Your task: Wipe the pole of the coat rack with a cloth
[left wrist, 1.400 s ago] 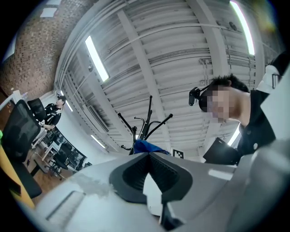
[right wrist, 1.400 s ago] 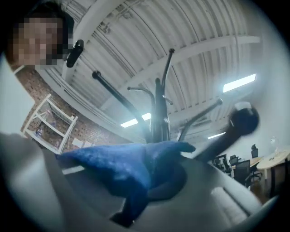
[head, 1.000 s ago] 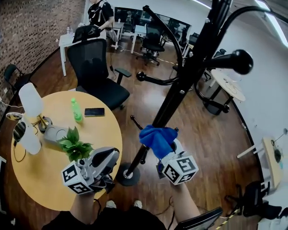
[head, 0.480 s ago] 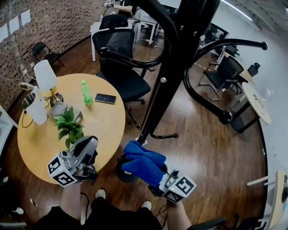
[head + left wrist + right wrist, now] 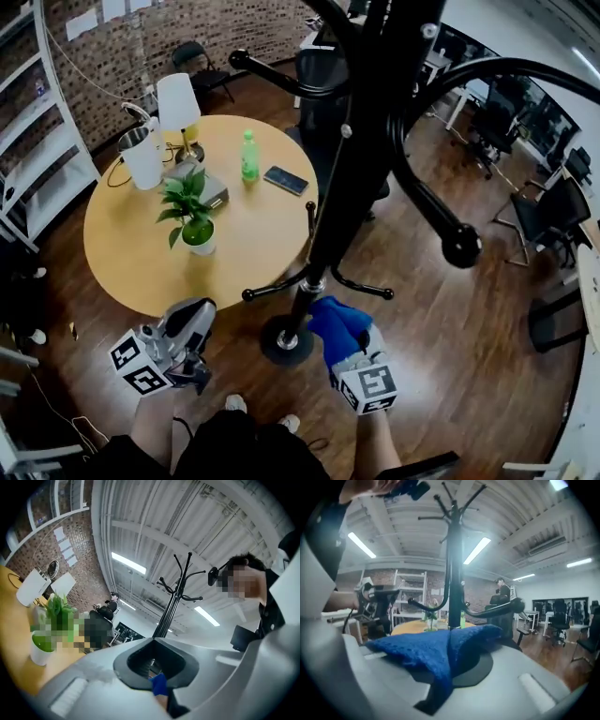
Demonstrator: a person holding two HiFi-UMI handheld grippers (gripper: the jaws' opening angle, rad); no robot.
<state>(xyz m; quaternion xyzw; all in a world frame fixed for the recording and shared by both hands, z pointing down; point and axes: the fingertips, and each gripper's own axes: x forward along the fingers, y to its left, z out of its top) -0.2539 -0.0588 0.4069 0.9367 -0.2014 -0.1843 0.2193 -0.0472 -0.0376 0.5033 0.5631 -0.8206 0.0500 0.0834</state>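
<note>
Since the earlier frame, the right gripper (image 5: 349, 345) has descended the pole (image 5: 325, 239) of the coat rack. Its jaws grasp the blue cloth (image 5: 332, 321), which sits against the pole's lowest section, just above the round base (image 5: 270, 350). Left gripper (image 5: 192, 321) hangs beside the desk (image 5: 131, 225), jaws clenched on nothing.
</note>
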